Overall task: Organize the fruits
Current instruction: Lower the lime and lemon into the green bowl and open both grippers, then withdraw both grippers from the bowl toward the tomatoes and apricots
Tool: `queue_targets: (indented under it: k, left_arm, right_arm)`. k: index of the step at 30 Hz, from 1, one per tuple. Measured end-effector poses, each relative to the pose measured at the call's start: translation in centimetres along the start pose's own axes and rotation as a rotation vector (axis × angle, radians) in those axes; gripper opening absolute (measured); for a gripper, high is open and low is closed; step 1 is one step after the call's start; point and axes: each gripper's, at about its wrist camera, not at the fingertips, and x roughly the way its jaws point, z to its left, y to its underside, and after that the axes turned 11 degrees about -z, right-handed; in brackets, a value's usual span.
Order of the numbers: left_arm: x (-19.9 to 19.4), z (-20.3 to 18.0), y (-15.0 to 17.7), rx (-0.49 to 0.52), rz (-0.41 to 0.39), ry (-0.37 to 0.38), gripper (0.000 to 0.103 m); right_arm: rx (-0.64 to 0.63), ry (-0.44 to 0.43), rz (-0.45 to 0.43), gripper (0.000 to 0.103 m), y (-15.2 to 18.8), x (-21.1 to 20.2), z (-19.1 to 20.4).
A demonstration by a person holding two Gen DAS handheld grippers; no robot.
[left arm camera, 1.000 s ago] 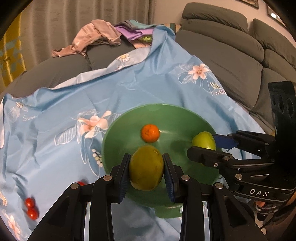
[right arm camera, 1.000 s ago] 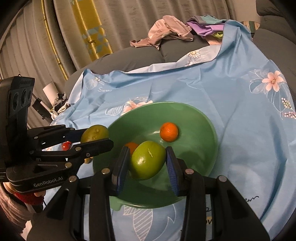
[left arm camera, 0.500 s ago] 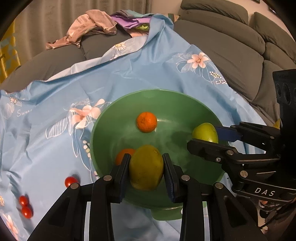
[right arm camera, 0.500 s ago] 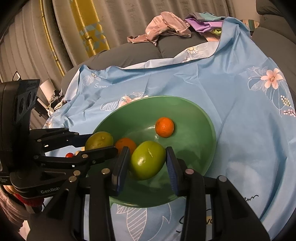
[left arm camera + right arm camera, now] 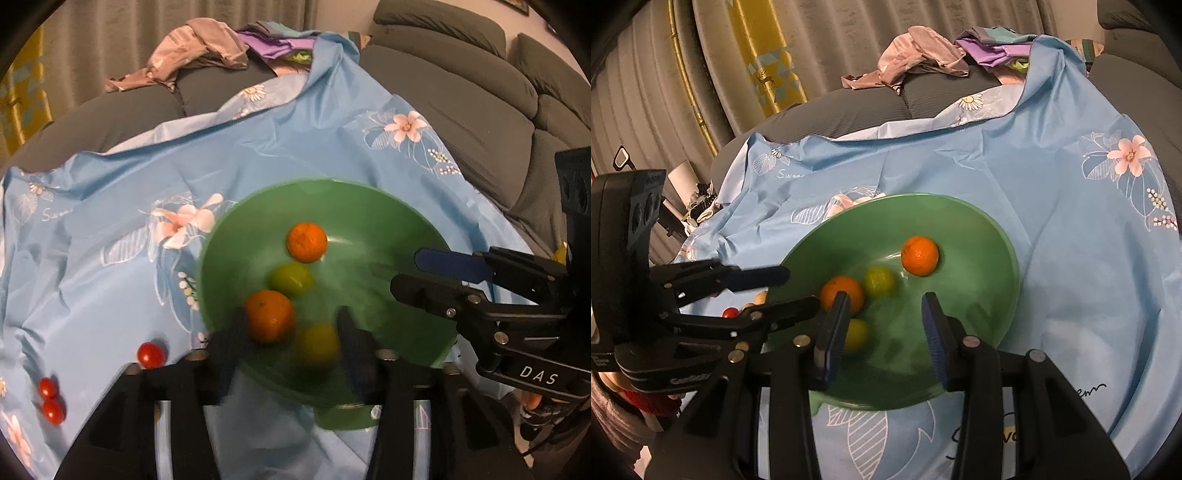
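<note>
A green bowl sits on the blue flowered cloth. In it lie two oranges and two green fruits. They also show in the right wrist view: oranges, green fruits. My left gripper is open and empty over the bowl's near rim, blurred by motion. My right gripper is open and empty over the bowl; it also shows at the right of the left wrist view.
Three cherry tomatoes lie on the cloth left of the bowl. A grey sofa stands behind, with a pile of clothes on it. Curtains hang at the back left.
Both grippers opened and let go of their green fruits, which now lie in the bowl. Both grippers have drawn back a little.
</note>
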Motion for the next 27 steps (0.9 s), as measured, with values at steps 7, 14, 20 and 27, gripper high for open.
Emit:
queue_targets:
  k: [7,14,20,27]
  left_arm:
    - [-2.5,0.8,0.4,-0.032,-0.04,-0.041,0.065]
    - [-5.3,2.3,2.2,-0.084,-0.059,-0.082,0.066]
    - [-7.5,3.7,3.7,-0.137,-0.074,-0.109,0.083]
    - [-9.9,5.2,5.6,-0.182,-0.09,-0.144,0.083]
  right_arm:
    - [-0.023,-0.009,-0.022,0.046,-0.4,-1.1,1.4]
    - [-0.058,-0.017,-0.054,0.059,-0.8,-2.7,3.5]
    - [-0.099,-0.031,-0.065,0.064,-1.0,-3.6,5.6]
    - [-0.137,-0.04,-0.063,0.073,-1.0,-4.2,7.7]
